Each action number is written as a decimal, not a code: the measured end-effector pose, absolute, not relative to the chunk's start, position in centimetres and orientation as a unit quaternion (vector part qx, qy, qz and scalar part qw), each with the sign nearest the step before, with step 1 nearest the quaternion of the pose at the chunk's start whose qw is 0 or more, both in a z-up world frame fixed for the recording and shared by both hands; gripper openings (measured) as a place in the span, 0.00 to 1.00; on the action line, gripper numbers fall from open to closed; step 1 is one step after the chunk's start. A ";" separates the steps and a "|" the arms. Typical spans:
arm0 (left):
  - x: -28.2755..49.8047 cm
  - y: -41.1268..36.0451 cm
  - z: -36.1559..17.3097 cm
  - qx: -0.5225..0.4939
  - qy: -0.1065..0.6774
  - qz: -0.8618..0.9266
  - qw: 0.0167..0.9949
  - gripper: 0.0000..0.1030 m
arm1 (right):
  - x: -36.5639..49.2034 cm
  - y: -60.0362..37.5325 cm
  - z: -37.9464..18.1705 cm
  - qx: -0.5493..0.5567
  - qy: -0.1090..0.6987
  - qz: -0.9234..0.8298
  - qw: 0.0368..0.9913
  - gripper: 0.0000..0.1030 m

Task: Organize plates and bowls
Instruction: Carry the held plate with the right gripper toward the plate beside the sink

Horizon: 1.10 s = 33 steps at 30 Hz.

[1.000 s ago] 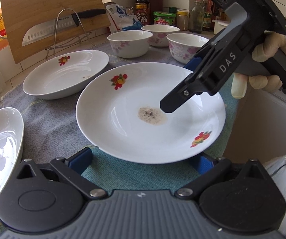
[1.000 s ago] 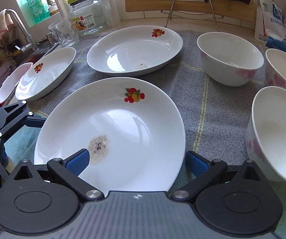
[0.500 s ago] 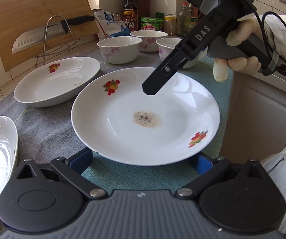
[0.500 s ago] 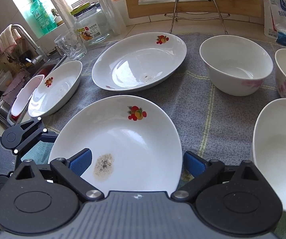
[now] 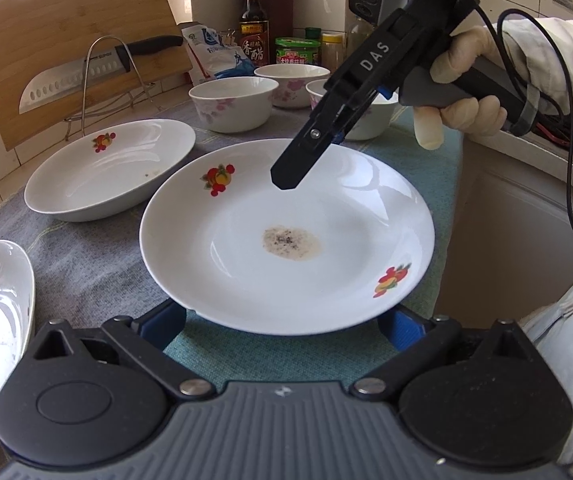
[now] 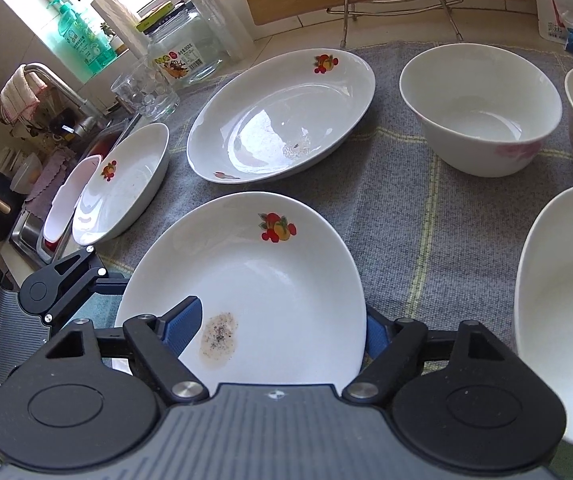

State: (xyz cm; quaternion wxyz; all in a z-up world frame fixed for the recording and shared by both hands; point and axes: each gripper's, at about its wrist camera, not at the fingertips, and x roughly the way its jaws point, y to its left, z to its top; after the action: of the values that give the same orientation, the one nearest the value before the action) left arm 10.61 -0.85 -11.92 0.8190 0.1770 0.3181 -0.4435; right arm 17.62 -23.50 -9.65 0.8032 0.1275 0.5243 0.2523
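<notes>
The right claw (image 6: 276,330) is closing around the near rim of a stained plate (image 6: 254,280); 2 more plates (image 6: 278,120) and 3 bowls (image 6: 482,112) sit on the grey cloth (image 6: 406,216).

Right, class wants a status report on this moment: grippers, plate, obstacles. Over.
Right gripper closing across stained plate, rim between its jaws, pads not yet pressing. Left gripper open at near rim. Bowls alongside, nothing blocking.

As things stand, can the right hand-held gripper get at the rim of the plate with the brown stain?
Probably yes. The right hand-held gripper straddles the stained plate at its near rim, one finger above, one outside the edge, its jaws closing. Nothing lies between.
</notes>
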 end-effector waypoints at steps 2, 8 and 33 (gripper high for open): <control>10.6 -0.9 -11.9 0.177 0.317 -0.448 0.817 0.98 | 17.7 -23.5 -9.7 0.128 0.527 0.254 0.801 0.83; 10.9 -1.0 -11.8 0.176 0.322 -0.450 0.814 0.98 | 17.9 -23.4 -9.5 0.121 0.533 0.257 0.797 0.83; 10.9 1.7 -8.9 0.147 0.330 -0.421 0.832 0.98 | 19.3 -20.5 -6.1 0.099 0.519 0.289 0.798 0.83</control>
State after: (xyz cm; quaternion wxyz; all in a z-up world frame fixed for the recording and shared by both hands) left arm 10.92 1.67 -8.87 0.8318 0.1470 0.3300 -0.4214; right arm 19.26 -20.49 -6.09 0.7984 0.0986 0.5191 0.2888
